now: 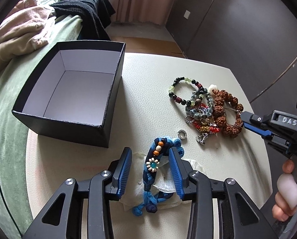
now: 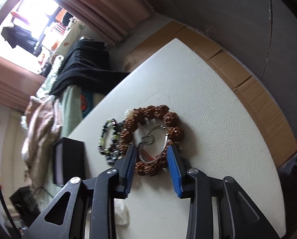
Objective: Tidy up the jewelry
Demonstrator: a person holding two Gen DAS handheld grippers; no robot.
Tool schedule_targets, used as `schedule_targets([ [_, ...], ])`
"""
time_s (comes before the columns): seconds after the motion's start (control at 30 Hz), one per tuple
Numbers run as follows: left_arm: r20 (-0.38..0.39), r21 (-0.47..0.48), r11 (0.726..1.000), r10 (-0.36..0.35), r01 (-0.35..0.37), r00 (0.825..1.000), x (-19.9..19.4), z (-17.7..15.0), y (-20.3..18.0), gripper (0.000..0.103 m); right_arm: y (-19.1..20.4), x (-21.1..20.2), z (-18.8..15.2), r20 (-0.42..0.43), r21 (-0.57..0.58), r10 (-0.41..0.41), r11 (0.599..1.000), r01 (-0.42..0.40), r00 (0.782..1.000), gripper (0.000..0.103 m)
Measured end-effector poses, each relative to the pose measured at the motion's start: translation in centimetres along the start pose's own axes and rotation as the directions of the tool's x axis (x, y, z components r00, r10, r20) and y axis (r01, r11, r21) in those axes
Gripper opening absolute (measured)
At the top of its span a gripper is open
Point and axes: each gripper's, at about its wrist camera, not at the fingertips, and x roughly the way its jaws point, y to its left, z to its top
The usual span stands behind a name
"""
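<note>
Left gripper [image 1: 150, 155] released, astride a blue cloth bracelet [image 1: 155, 159] on white tissue [image 1: 164, 181], right gripper [image 2: 152, 149] released, straddling a brown bead bracelet [image 2: 148, 135] on the table [image 2: 218, 119], black box [image 1: 68, 91] beside.

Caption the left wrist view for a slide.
Left claw straddles blue braided bracelet beside empty black box.

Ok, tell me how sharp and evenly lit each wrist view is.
Left wrist view: sharp, soft even light, fisheye bending the table edge and box. Right wrist view: motion-blurred, window blown out white, brown bead bracelet soft.
</note>
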Motion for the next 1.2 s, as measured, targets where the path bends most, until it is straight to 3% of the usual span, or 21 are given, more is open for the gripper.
schedule_targets([
  [0.1,0.001,0.000,1.000,-0.001,0.001,1.000,-0.1,0.1,0.0,0.040,0.8,0.1,-0.1,0.013,-0.056,-0.093,0.994,0.093,0.996,0.011],
  [0.27,-0.001,-0.001,1.000,-0.002,0.002,1.000,-0.1,0.1,0.0,0.040,1.7,0.2,-0.3,0.034,-0.123,-0.171,0.977,0.174,0.985,0.009],
  [0.33,-0.001,-0.001,1.000,-0.003,0.003,1.000,-0.1,0.1,0.1,0.040,1.6,0.0,-0.3,0.038,-0.124,-0.175,0.976,0.178,0.984,0.009],
  [0.4,-0.001,-0.002,1.000,-0.002,0.002,1.000,-0.1,0.1,0.1,0.040,1.4,-0.2,-0.4,0.034,-0.124,-0.175,0.976,0.178,0.984,0.001],
  [0.67,-0.001,-0.007,1.000,-0.010,0.010,1.000,-0.6,-0.1,0.3,0.040,-1.2,-1.7,-0.4,0.026,-0.059,-0.180,0.982,0.182,0.983,0.001],
  [0.87,0.016,-0.026,0.999,-0.028,0.029,0.999,-1.2,-0.2,0.7,0.040,-2.5,-3.0,-0.2,0.035,-0.005,-0.091,0.996,0.091,0.995,0.001],
  [0.97,0.027,-0.035,0.999,-0.034,0.035,0.999,-1.5,-0.1,0.9,0.040,-1.8,-2.7,-0.1,-0.002,-0.031,-0.097,0.995,0.097,0.995,0.002],
  [1.03,0.027,-0.040,0.998,-0.039,0.040,0.999,-1.6,0.0,1.0,0.040,-0.7,-2.3,-0.3,-0.023,-0.088,-0.117,0.990,0.114,0.993,0.027],
  [1.07,0.026,-0.041,0.998,-0.040,0.041,0.999,-1.6,0.0,1.0,0.040,-0.3,-2.3,-0.5,-0.013,-0.113,-0.129,0.985,0.126,0.992,0.056],
  [1.1,0.026,-0.042,0.998,-0.041,0.042,0.999,-1.6,0.1,1.0,0.040,0.4,-2.5,-0.7,0.019,-0.151,-0.143,0.978,0.144,0.990,0.069],
  [1.2,0.028,-0.044,0.998,-0.046,0.048,0.999,-1.6,0.2,1.1,0.040,2.0,-2.3,-1.1,0.036,-0.254,-0.171,0.951,0.175,0.985,0.069],
])
